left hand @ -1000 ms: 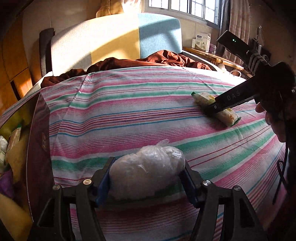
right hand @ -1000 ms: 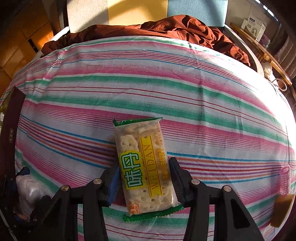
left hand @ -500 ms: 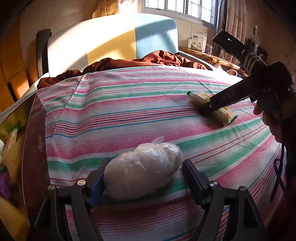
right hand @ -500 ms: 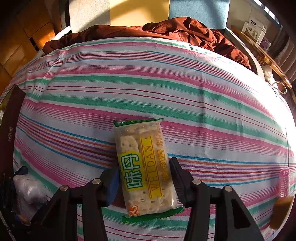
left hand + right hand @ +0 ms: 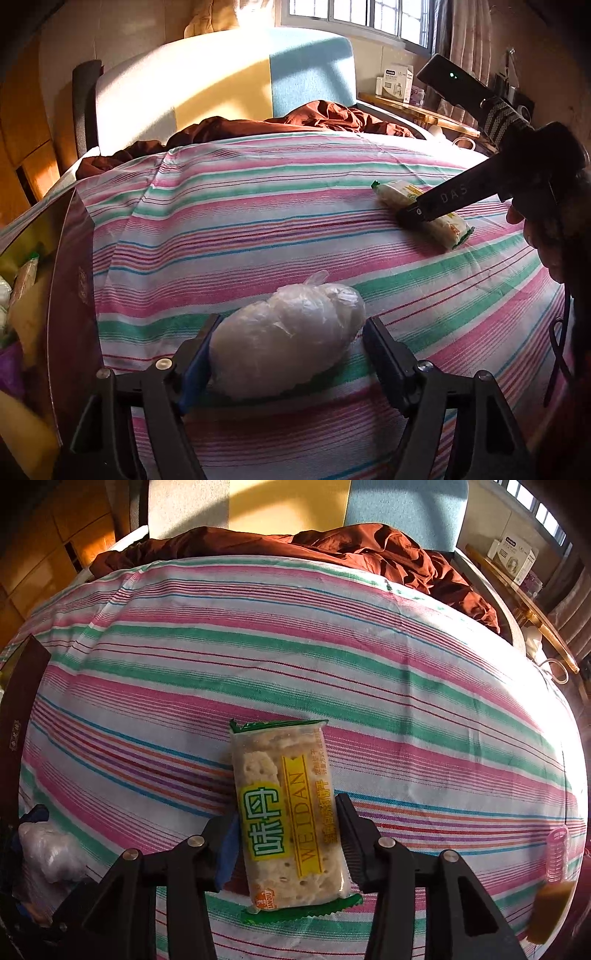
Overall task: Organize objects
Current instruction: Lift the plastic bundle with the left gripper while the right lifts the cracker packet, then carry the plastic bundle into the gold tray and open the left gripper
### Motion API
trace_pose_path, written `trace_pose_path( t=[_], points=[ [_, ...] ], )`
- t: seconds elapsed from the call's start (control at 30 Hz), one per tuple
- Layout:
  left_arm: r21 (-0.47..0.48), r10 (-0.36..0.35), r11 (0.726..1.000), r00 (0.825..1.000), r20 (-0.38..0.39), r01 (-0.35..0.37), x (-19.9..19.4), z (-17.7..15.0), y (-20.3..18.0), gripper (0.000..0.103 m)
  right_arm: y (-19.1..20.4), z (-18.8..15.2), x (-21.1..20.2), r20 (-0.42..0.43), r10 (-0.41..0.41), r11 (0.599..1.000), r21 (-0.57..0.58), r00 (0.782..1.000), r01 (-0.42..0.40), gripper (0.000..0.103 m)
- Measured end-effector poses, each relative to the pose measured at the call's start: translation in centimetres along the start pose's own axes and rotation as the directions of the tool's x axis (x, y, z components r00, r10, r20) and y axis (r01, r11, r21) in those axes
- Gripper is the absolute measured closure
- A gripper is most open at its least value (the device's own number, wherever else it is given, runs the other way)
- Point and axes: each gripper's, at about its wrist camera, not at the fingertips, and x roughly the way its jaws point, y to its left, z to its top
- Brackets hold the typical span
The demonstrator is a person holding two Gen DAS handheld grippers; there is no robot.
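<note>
Left wrist view shows the left gripper [image 5: 286,354] low at 6 o'clock, its jaws spread wide around a lumpy white bundle wrapped in clear plastic [image 5: 286,341]. The blue-padded left finger touches the bundle; the black right finger stands just clear of it. The bundle lies on a bed covered by a pink, green and white striped sheet [image 5: 258,229]. At 3 o'clock the right gripper [image 5: 413,214] reaches down onto a clear-wrapped cracker packet with yellow and green labelling [image 5: 391,192]. A dark maroon box wall [image 5: 74,288] rises at 9 o'clock.

Right wrist view has the right gripper [image 5: 286,842] straddling the cracker packet [image 5: 288,812], which lies flat on the sheet [image 5: 332,646]; its jaws are open, close beside the wrapper on both sides. A rumpled brown blanket [image 5: 369,550] lies at 12 o'clock.
</note>
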Motion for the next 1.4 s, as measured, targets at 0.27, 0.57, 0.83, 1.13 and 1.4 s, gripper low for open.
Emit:
trace_pose_path(
  t=[0.27, 0.57, 0.83, 1.13, 1.4],
  points=[
    [0.035, -0.001, 0.999, 1.0, -0.008, 0.002, -1.3, -0.5, 0.2, 0.047, -0.9, 0.6, 1.0, 0.011, -0.001, 1.0, -0.007, 1.0, 0.001, 0.055],
    [0.084, -0.058, 0.995, 0.998, -0.018, 0.06, -3.7, -2.0, -0.7, 0.049, -1.3, 1.1, 1.8, 0.025, -0.012, 1.0, -0.021, 1.0, 0.012, 0.055],
    [0.093, -0.131, 0.987, 0.991, 0.038, 0.127, -8.8, -1.5, 0.4, 0.049, -1.2, 1.0, 1.8, 0.029, -0.017, 1.0, -0.023, 0.999, 0.018, 0.055],
    [-0.151, -0.035, 0.987, 0.993, 0.116, 0.052, -13.7, 1.1, 10.2, 0.047, -0.8, 0.9, 1.6, 0.039, -0.046, 0.998, -0.041, 0.998, 0.047, 0.055],
    [-0.467, 0.075, 0.882, 0.997, -0.002, -0.067, -11.8, 1.0, 22.4, 0.046, -0.5, 0.7, 1.6, 0.045, -0.063, 0.996, -0.054, 0.997, 0.066, 0.055]
  ],
)
